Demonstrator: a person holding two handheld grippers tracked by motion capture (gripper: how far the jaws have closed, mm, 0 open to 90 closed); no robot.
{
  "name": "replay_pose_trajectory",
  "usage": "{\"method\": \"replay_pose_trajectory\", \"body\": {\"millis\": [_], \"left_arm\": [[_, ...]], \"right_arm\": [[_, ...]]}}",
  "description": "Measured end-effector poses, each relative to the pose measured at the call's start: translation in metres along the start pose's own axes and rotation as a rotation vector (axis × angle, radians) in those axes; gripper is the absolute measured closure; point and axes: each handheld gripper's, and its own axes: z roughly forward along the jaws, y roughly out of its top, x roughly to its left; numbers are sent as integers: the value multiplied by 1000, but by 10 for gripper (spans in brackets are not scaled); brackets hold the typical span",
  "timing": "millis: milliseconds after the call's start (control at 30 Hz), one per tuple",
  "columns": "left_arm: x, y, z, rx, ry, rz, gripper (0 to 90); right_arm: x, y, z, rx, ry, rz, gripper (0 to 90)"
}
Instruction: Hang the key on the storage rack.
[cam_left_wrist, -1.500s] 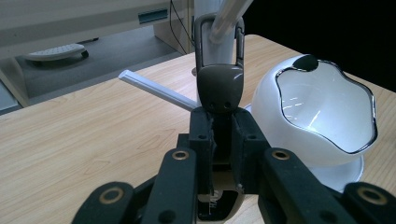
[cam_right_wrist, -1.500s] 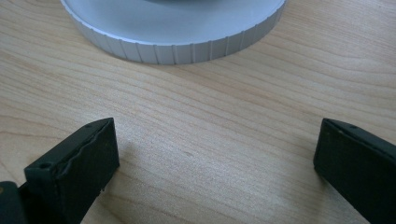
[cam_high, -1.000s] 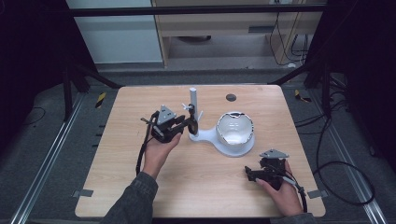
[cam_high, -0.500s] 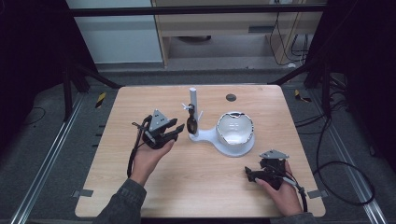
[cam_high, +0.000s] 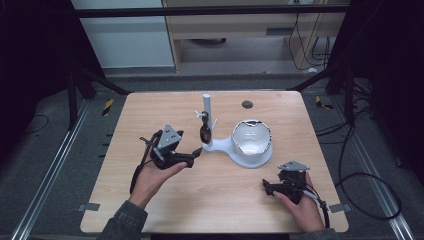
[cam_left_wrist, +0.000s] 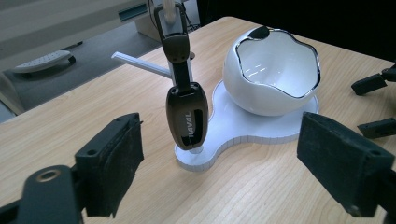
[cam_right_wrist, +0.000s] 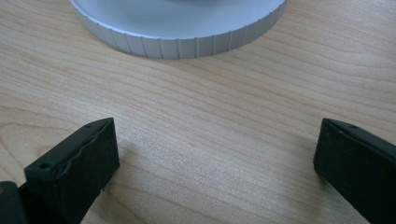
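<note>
Both pairs of jaws stand wide apart and hold nothing; those of the left gripper (cam_high: 196, 152) have just been opening, and nothing lies between them, only bare wood with the hanging piece in line beyond. The right gripper (cam_high: 266, 186) rests low on the table (cam_high: 150, 115) at about five o'clock from the centre, pointing toward nine o'clock, its jaws spread over empty board with the ribbed edge of the stand's base (cam_right_wrist: 187, 44) ahead.

Judged from how things lie, the hanging looks done: the dark glossy fob (cam_left_wrist: 187, 116) already dangles by its strap from a peg on the white post (cam_high: 207, 107), free of any grip. What seems left is for the left gripper, sitting at about eight o'clock from the post, to clear away; nothing else on the table appears to be waiting.

From largest to smallest: the table; then the white stand (cam_high: 235, 149) near the middle, its post end at nine o'clock from the bowl; then the white bowl with a silver wavy rim (cam_high: 252, 139), sitting on the stand's round pad; then the fob, just beside the post on its near side.

The fob's long axis runs near vertical, strap end up at twelve o'clock, rounded end down at six, hanging just above the base. Its printed face turns toward the left gripper.
</note>
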Motion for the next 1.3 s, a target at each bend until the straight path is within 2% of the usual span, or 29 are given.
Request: {"method": "replay_pose_trajectory", "body": {"millis": [100, 300, 433, 600, 733, 967, 1300], "left_arm": [[-2, 0, -3, -6, -18, -8, 119], [-8, 0, -5, 2, -61, 25, 87], [-7, -4, -7, 17, -46, 38, 80], [-2, -13, -11, 54, -28, 74, 78], [2, -22, -14, 76, -24, 68, 76], [6, -37, -17, 113, -24, 97, 77], [11, -55, -16, 153, 4, 129, 83]], "right_arm": [[0, 0, 0, 0, 0, 0, 3], [0, 0, 0, 0, 0, 0, 4], [0, 0, 0, 0, 0, 0, 4], [0, 0, 0, 0, 1, 4, 4], [0, 0, 0, -3, -2, -5, 4], [0, 0, 0, -3, -3, -7, 4], [0, -1, 0, -2, -2, -7, 4]]}}
